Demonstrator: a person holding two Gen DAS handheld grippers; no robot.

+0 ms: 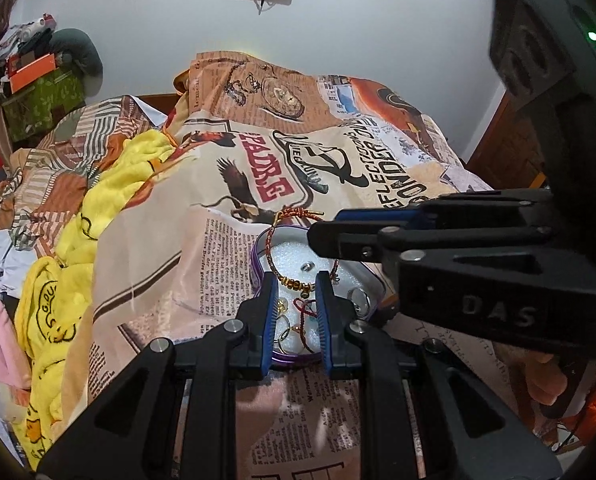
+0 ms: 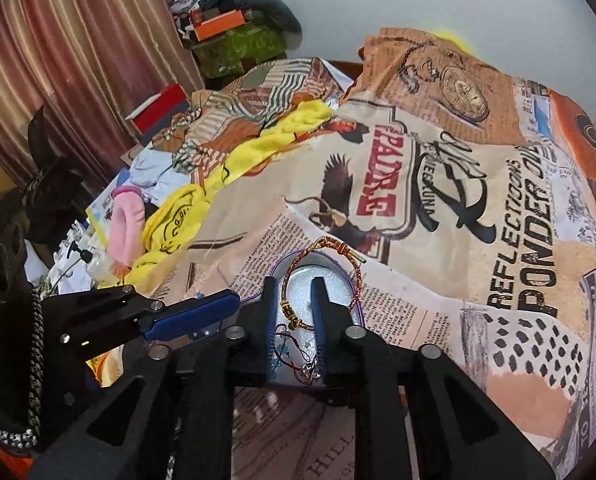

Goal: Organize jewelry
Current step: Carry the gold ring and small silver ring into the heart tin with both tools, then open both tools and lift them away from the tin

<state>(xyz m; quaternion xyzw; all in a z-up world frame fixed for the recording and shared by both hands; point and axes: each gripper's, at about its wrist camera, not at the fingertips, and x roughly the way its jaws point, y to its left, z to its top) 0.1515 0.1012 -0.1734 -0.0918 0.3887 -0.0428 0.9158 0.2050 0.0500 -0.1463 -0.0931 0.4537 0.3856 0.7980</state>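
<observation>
A purple-rimmed heart-shaped tin with white foam lining sits on the bedspread; it also shows in the right wrist view. A red and gold braided bracelet lies across its far rim, also seen in the right wrist view. A thin red string bracelet, rings and small studs lie inside the tin. My left gripper is open over the tin, empty. My right gripper is open over the tin from the right, empty. Each gripper shows from the side in the other's view.
The printed newspaper-pattern bedspread covers the bed. A yellow blanket and pink cloth lie bunched at the left. Boxes and clutter stack by the curtain at the far left.
</observation>
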